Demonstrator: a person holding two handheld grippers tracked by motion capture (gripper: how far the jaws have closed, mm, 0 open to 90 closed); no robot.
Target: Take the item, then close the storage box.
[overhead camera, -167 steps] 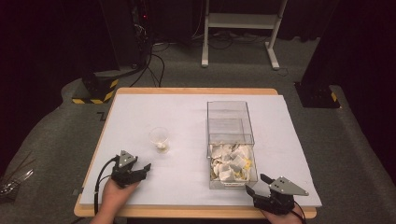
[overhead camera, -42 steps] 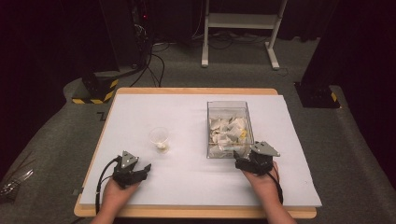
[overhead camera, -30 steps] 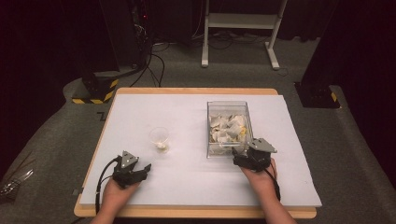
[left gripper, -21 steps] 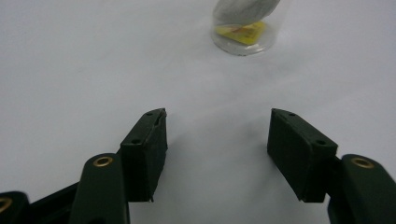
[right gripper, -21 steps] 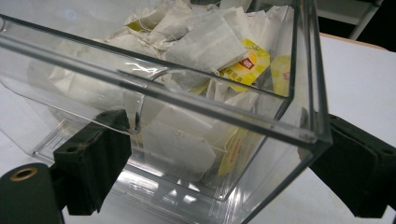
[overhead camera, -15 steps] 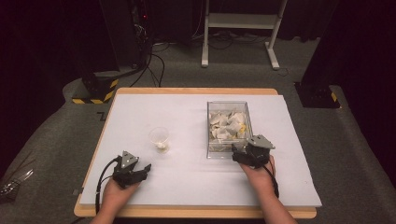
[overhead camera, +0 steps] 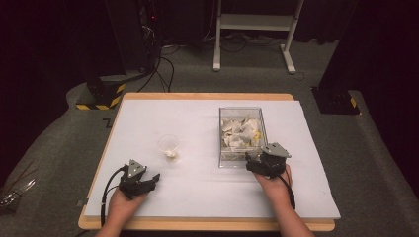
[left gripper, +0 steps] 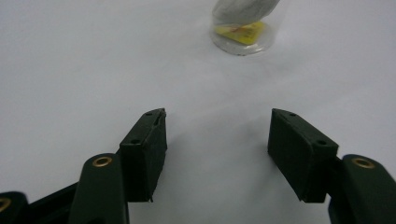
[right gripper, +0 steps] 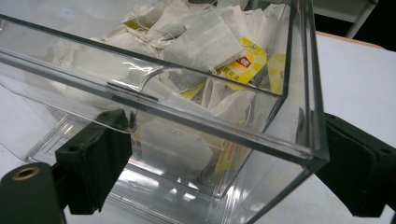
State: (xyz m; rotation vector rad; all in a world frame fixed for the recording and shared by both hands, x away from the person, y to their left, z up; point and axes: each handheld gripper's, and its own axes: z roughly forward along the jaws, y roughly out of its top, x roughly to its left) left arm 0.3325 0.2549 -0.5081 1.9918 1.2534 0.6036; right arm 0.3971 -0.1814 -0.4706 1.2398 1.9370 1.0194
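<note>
The left tool rests on the bench near its front left corner, with its jaws apart and nothing between them. Ahead of it, a small clear cup stands upright with a tea bag inside. Further right, the clear box full of tea bags stands on the right half of the bench. The right tool is at the front right corner of the box; its jaws stand wide, one on each side of this corner.

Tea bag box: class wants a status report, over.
Left gripper open, idle. Right gripper at the tea bag box, front corner between its jaws; grip unclear. Small cup stands apart.
</note>
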